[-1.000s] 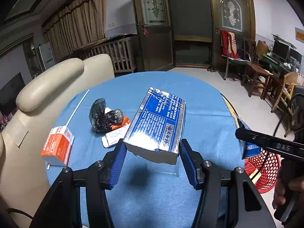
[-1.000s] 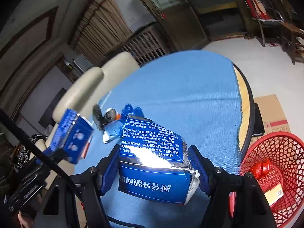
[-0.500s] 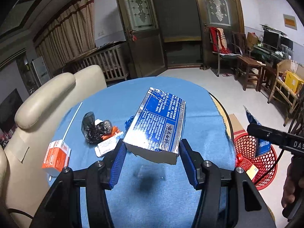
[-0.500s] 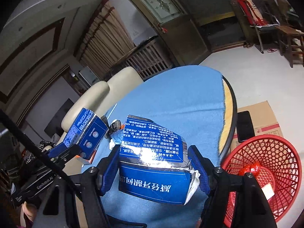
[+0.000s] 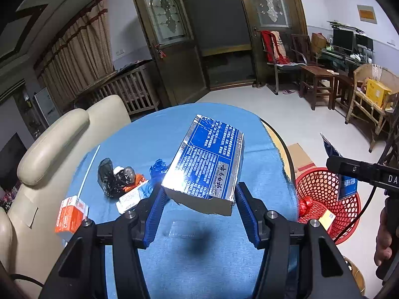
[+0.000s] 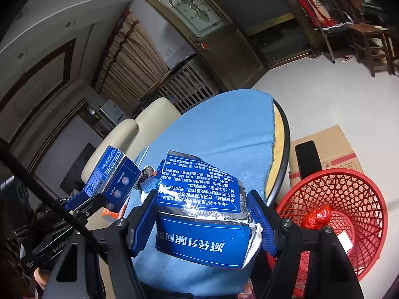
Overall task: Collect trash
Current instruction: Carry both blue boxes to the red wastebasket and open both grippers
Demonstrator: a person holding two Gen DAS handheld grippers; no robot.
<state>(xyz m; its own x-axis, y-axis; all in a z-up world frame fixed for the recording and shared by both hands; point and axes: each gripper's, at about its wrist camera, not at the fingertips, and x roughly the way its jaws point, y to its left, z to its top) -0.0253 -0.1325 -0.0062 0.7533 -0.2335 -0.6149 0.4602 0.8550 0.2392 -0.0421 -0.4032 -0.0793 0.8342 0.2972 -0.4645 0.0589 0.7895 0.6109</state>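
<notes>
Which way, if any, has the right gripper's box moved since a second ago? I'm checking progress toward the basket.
Yes. The right gripper has carried its blue box off the table edge toward the red basket.

- The surface point(image 5: 139, 134) is a round top under a blue cloth, with bare wood showing along its edge to the right of the left wrist's fingers point(image 5: 155, 210).
- Left of those fingers an orange-and-white carton point(image 5: 71, 215) lies near the cloth's edge.
- Just beyond the left finger lie a crumpled black bag point(image 5: 112, 178), a small white packet point(image 5: 131, 199) and blue scrap point(image 5: 158, 168).
- A thin white stick point(image 5: 88, 169) lies further left.
- On the floor point(image 6: 324, 104), right of the right wrist's fingers point(image 6: 261, 220), stand a red basket point(image 6: 349, 189) and a flat cardboard box point(image 6: 334, 144).
</notes>
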